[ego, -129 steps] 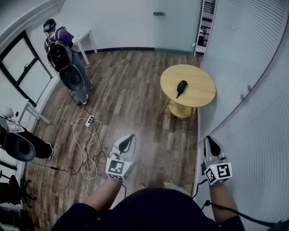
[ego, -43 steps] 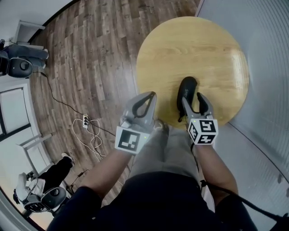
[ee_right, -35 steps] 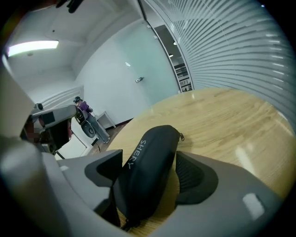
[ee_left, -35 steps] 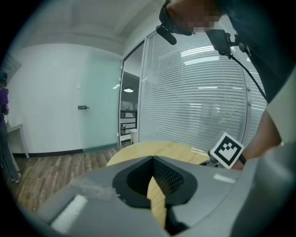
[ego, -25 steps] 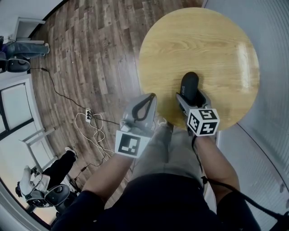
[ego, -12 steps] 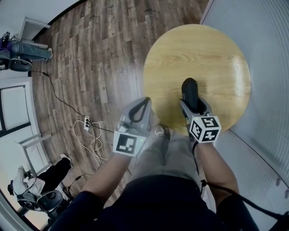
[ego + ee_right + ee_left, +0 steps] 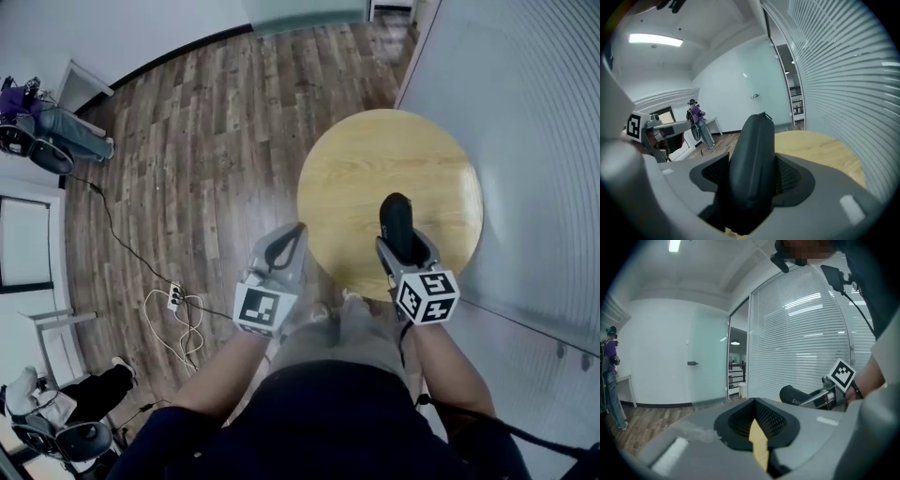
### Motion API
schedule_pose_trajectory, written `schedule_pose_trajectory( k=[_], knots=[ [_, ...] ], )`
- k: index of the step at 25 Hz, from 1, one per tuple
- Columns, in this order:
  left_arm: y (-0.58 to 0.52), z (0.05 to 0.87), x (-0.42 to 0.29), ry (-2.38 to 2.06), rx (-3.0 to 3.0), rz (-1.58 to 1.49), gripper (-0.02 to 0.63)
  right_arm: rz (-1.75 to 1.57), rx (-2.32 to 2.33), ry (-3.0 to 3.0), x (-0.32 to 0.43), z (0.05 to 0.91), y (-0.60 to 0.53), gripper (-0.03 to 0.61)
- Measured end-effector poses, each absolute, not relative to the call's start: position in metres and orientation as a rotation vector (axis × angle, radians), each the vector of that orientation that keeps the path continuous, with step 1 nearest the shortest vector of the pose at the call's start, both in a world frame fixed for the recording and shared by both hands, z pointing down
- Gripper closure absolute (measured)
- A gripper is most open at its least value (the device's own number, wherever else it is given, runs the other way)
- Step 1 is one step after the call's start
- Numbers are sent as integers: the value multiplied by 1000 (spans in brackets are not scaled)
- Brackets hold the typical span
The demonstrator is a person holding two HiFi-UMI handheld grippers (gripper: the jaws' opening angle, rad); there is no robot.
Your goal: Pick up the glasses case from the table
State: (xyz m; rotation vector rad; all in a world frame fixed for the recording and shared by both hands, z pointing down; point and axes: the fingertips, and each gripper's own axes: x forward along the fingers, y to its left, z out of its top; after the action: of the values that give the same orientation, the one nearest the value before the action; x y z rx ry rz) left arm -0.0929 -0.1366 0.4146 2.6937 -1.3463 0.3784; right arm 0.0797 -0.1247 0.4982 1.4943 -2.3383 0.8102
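The right gripper [image 7: 403,246] is pinching the case [image 7: 395,212] by its near end, seemingly clear of the table [image 7: 342,178]. The left gripper [image 7: 296,231], jaws pressed together, is idling.

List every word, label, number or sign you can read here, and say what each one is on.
"SH": white letters on the glasses case, seen in the left gripper view. The rest of the word is hidden behind the right gripper.
Marker cubes: black-and-white square patterns, no letters or numbers.
Nothing else in these views can be read.
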Motion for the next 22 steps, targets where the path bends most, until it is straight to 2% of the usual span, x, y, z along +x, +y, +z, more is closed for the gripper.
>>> schedule_pose_trajectory(
  k=[10,22],
  knots=[
    [-119,331,-92,-1332,2790,267,611,651,1560,-2451,95,382,-114,278],
    [-128,263,-90,-1397,2899,203,611,519,1662,-2513,115,309,-115,278]
  ],
)
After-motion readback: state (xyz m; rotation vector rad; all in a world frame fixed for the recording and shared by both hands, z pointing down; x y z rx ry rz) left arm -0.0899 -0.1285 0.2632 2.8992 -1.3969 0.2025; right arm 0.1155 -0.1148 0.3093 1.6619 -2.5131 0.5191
